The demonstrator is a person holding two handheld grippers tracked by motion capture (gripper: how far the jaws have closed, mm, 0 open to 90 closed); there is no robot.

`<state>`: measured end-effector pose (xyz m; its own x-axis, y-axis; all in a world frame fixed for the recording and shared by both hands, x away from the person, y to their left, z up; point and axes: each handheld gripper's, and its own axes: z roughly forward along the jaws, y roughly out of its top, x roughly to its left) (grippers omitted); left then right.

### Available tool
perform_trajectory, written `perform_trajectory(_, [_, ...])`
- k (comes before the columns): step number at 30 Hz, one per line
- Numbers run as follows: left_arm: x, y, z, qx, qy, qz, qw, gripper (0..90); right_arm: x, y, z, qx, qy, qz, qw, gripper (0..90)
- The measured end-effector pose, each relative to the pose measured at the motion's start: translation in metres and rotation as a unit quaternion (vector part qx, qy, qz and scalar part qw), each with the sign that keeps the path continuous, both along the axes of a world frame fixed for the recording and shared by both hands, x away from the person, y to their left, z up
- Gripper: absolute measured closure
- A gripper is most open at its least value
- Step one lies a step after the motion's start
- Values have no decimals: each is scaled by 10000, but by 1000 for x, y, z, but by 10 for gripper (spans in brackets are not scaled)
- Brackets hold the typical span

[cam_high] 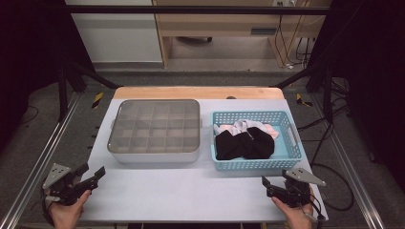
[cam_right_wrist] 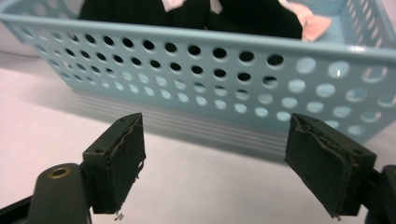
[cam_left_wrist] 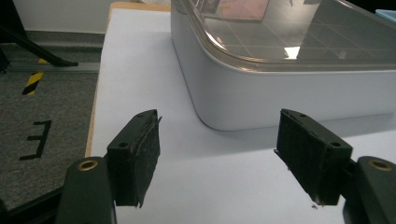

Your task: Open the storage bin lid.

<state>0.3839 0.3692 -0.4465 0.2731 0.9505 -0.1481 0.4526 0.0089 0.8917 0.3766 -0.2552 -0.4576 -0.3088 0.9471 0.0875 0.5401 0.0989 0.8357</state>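
White table (cam_high: 191, 191) bears a lidded box (cam_high: 155, 131) and a blue basket (cam_high: 255, 164) of socks (cam_high: 243, 143). Left gripper (cam_high: 93, 175) and right gripper (cam_high: 267, 183) hover near, jaws spread, grasping nothing.

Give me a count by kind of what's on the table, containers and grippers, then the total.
Lidded compartment boxes: 1, the grey box with its clear lid.
Blue baskets: 1, the perforated basket holding dark and light cloth items.
Grippers: 2, left gripper and right gripper, both open.
Total: 4
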Motion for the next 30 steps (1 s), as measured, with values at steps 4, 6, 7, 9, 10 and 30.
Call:
perform_trajectory(4, [1,-1,3,-6,-4,-11,10000,270,-2,4,2,53,-80,107,9999,239])
perform_trajectory(6, [2,0,5,-33,-14,-8,10000,267,-2,6,3,60,-127,126,9998,245])
perform_trajectory(7, [2,0,5,-33,-14,-8,10000,265,-2,6,3,60,-127,126,9998,245])
perform_trajectory(9, [5,1,8,-60,11,-28,10000,262,-4,8,5,65,-153,147,9998,251])
perform_trajectory(10, [7,2,10,-87,10,-22,10000,261,-4,10,7,49,-183,207,9996,255])
perform_trajectory(30, [27,-1,46,-134,-203,-136,9996,307,10,45,61,39,-607,712,9956,261])
